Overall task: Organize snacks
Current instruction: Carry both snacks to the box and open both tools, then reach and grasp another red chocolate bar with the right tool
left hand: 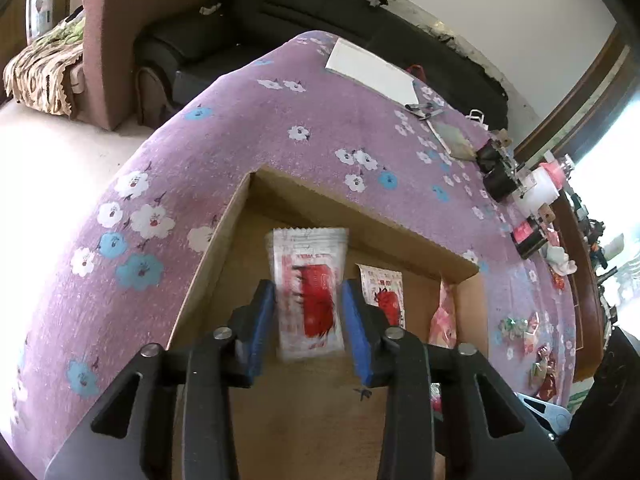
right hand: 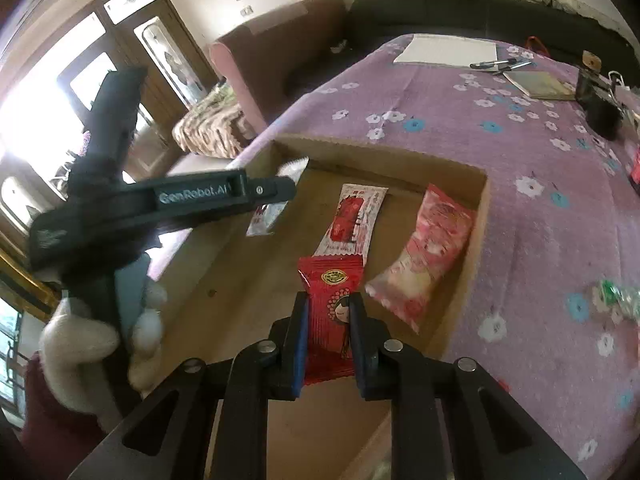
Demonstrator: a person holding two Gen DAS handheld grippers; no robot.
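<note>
Left hand-held gripper (left hand: 308, 308) hangs over the open cardboard box (left hand: 460, 270), which sits on the bench under a purple flowered cloth (left hand: 248, 136). Between its blue pads (left hand: 262, 320) I see a white-and-red snack packet (left hand: 308, 292), blurred, long axis in line with the fingers. The pads stand just beside the packet's two edges; whether they press it I cannot tell from my view. In the right wrist view the same packet (right hand: 266, 216) shows only as a strip below the left tool's black body (right hand: 192, 196), above the box's left side.

Right hand-held gripper (right hand: 329, 312) is clenched on a red snack packet (right hand: 330, 308) with a cartoon girl's face, pads on both long edges, packet pointing forward over the box floor.

Inside the box, ahead of the right gripper: a second white-and-red packet (right hand: 354, 216) lying flat, just beyond the held red one. To its right, a pink-and-white packet (right hand: 426, 248) lies near the box's right wall.

Loose wrapped candies (left hand: 532, 332) lie on the cloth right of the box. Far end of the bench: white paper (right hand: 448, 50), pens (right hand: 500, 64), a notebook (right hand: 536, 84).

A white-gloved hand (right hand: 104, 336) grips the left tool's handle.
</note>
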